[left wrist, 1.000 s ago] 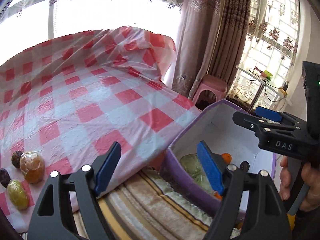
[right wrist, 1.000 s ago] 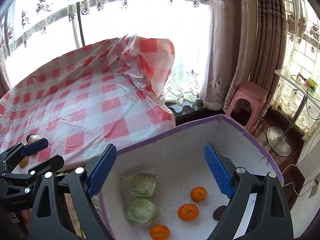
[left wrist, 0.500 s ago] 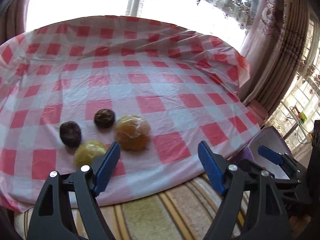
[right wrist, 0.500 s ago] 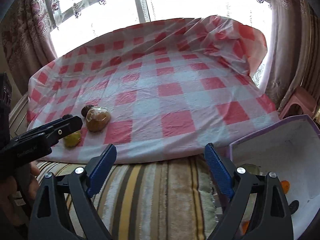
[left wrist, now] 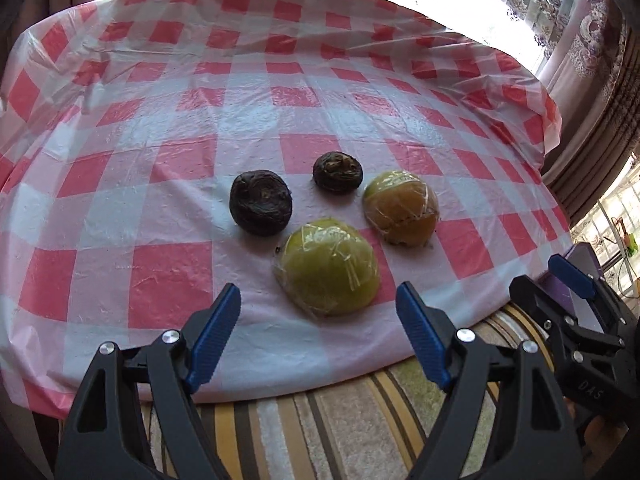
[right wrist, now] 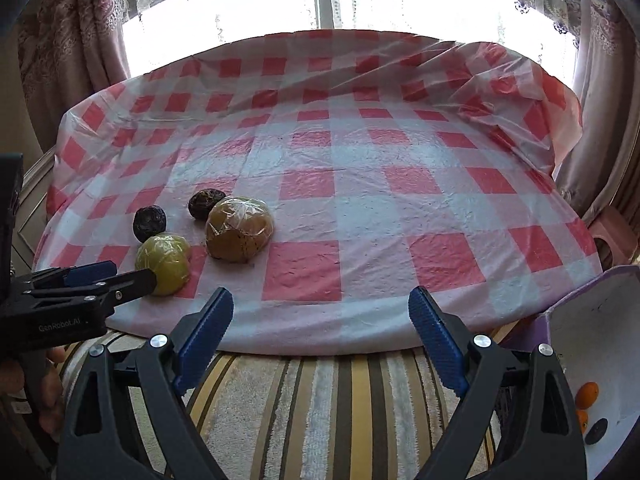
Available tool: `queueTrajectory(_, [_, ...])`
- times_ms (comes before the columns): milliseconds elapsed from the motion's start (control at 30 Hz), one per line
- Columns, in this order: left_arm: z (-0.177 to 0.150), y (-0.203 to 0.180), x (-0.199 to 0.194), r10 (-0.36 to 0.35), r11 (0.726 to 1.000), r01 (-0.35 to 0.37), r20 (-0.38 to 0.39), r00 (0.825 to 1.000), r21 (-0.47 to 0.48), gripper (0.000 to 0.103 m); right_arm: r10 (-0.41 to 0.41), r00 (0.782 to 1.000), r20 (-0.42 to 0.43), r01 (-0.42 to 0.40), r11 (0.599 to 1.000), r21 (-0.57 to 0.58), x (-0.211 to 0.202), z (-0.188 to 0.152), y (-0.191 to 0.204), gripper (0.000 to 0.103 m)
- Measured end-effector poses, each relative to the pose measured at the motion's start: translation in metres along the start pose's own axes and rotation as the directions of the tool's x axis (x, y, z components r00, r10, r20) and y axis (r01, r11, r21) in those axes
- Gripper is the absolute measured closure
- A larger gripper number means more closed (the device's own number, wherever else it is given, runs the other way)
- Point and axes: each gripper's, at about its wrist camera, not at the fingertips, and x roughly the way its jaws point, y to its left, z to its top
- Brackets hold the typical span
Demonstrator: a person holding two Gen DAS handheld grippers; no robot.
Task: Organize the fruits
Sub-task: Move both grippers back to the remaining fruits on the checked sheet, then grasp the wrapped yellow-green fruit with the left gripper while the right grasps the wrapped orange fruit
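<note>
Left wrist view: my left tongs (left wrist: 318, 326) stand open and empty, with the green wrapped fruit (left wrist: 327, 266) lying just ahead of the gap between the tips, a little toward the right-hand pad. It is a rounded dome with no marked long axis, so I judge any approach angle will serve. Beyond it to the right sits the amber wrapped fruit (left wrist: 401, 208); farther ahead lie the larger dark fruit (left wrist: 261, 202) and the smaller dark fruit (left wrist: 338, 171), all four close together on the checked cloth (left wrist: 160, 128).

Right wrist view: my right tongs (right wrist: 322, 322) are also open and empty, aimed at bare cloth, and the cluster lies well off to their left. The left tongs are plainly the nearer to the green fruit, their tip overlapping it in this view.

Container: the purple-edged box (right wrist: 582, 300) stands at the right of the right tongs, below the cloth's edge. Its visible corner holds orange fruits (right wrist: 587, 394) and one dark piece (right wrist: 596, 431); the rest is out of frame.
</note>
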Motion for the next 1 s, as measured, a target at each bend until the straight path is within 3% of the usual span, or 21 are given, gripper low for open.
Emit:
queueTrajectory(367, [0.008, -0.020, 0.021, 0.075, 0.991, -0.071, -0.030, 0.997, 0.110, 0.023, -0.016, 1.000, -0.005, 0.016, 1.000, -0.018, 0.006, -0.004, 0.001, 0.016])
queueTrajectory(433, [0.009, -0.022, 0.025, 0.091, 0.989, -0.087, -0.030, 0.995, 0.123, 0.026, -0.016, 1.000, -0.008, 0.016, 1.000, -0.023, 0.008, -0.003, 0.002, 0.016])
queueTrajectory(500, [0.009, -0.024, 0.025, 0.111, 0.985, -0.107, -0.023, 0.994, 0.134, 0.035, -0.013, 1.000, -0.014, 0.013, 1.000, -0.025, 0.010, -0.002, 0.003, 0.016])
queueTrajectory(600, [0.008, -0.026, 0.025, 0.118, 0.982, -0.114, -0.017, 0.993, 0.150, 0.037, -0.008, 1.000, -0.022, 0.007, 1.000, -0.027, 0.014, 0.001, 0.004, 0.016])
queueTrajectory(1000, [0.000, -0.007, 0.002, 0.144, 0.989, -0.147, 0.087, 0.986, 0.034, 0.039, 0.057, 0.997, -0.060, -0.060, 0.997, -0.055, 0.035, 0.021, 0.022, 0.016])
